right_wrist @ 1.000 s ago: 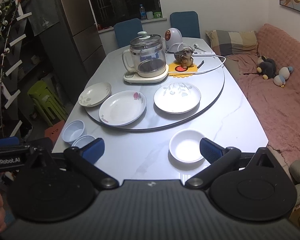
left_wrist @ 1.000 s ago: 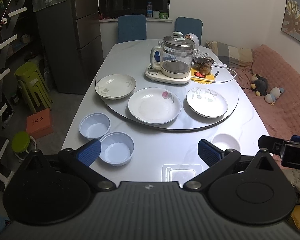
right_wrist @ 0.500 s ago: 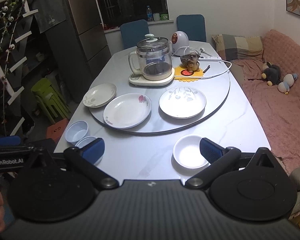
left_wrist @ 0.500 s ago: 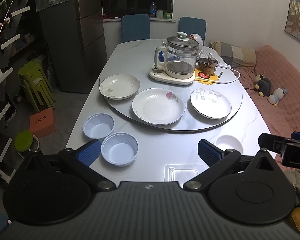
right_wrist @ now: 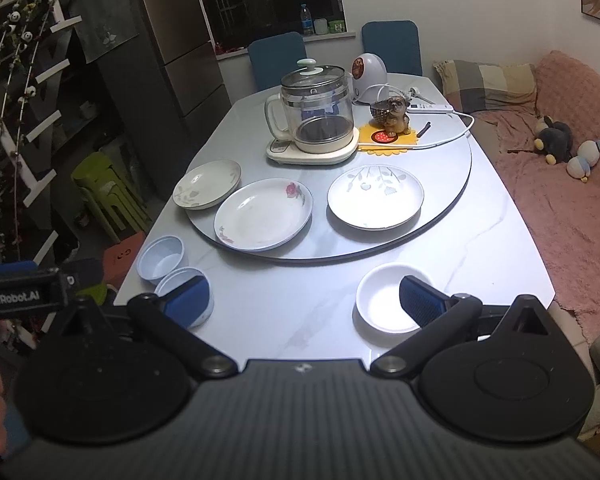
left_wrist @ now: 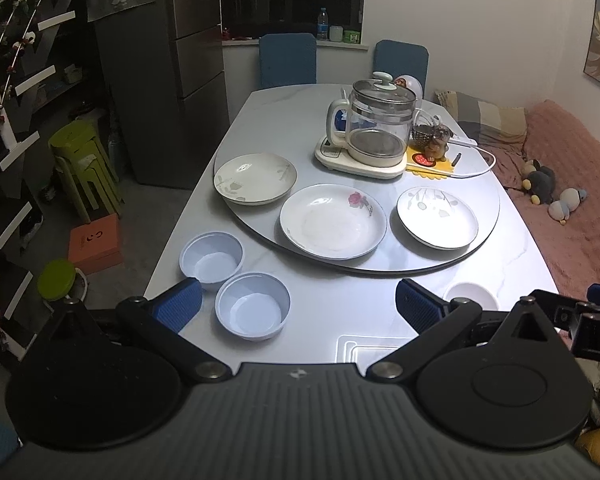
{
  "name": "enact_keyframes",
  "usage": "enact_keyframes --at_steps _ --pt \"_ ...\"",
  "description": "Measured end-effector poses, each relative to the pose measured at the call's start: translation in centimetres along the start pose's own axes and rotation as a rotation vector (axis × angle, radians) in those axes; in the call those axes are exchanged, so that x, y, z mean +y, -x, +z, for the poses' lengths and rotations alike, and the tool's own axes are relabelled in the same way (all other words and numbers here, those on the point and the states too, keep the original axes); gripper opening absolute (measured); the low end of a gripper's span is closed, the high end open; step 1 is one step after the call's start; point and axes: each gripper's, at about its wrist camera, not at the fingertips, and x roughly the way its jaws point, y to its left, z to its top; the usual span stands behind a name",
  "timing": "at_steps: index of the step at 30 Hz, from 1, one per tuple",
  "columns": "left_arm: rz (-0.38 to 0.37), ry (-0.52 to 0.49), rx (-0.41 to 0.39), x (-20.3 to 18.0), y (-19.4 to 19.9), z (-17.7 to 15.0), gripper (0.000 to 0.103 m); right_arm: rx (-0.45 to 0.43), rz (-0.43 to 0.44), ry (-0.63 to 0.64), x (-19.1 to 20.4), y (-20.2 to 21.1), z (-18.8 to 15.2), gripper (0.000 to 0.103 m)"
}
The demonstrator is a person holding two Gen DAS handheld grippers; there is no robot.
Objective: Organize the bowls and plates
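Note:
Three plates lie on the round turntable [left_wrist: 488,184]: a cream plate [left_wrist: 255,178] at left, a rose-patterned plate [left_wrist: 333,221] in the middle, a leaf-patterned plate [left_wrist: 437,217] at right. Two pale blue bowls [left_wrist: 211,256] [left_wrist: 253,311] sit side by side on the table's near left. A white bowl [right_wrist: 384,302] rests near the front right edge. My left gripper [left_wrist: 298,307] is open above the near blue bowl. My right gripper [right_wrist: 306,298] is open, its right finger [right_wrist: 418,300] over the white bowl. Neither holds anything.
A glass kettle [left_wrist: 376,128] on its base, a small figurine [left_wrist: 434,142] on a yellow mat and a white cable occupy the turntable's far side. Two blue chairs [left_wrist: 288,60] stand beyond the table. Green stools [left_wrist: 82,164] are at left, a pink sofa [left_wrist: 572,200] at right.
Both cameras have tilted up and drawn slightly back, so the plates and bowls sit lower in each view. Nothing on the table has moved; both grippers stay open.

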Motion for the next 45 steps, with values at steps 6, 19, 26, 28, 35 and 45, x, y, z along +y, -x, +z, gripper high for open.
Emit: enact_keyframes --at_steps 6,19,26,28,35,45 --pt "0.003 0.018 -0.01 0.6 -0.3 0.3 0.103 -0.008 0.017 -0.002 0.1 -0.3 0.5 0.103" --pt "-0.017 -0.003 -0.004 0.4 -1.5 0.8 0.103 -0.018 0.005 0.034 0.9 -0.6 1.2 0.103" --pt "-0.025 0.006 -0.002 0.7 -1.7 0.9 0.103 -0.01 0.01 0.034 1.2 -1.0 1.3 0.103" --pt "-0.028 0.007 -0.003 0.9 -1.7 1.0 0.103 -0.01 0.012 0.033 1.4 -0.9 1.3 0.103" --pt "-0.052 0.022 -0.006 2.9 -1.7 1.4 0.103 -0.02 0.014 0.018 2.4 -1.2 1.7 0.103" --pt "-0.088 -0.005 -0.014 7.4 -2.5 2.1 0.103 -0.057 -0.04 0.025 7.1 -1.7 2.2 0.103"
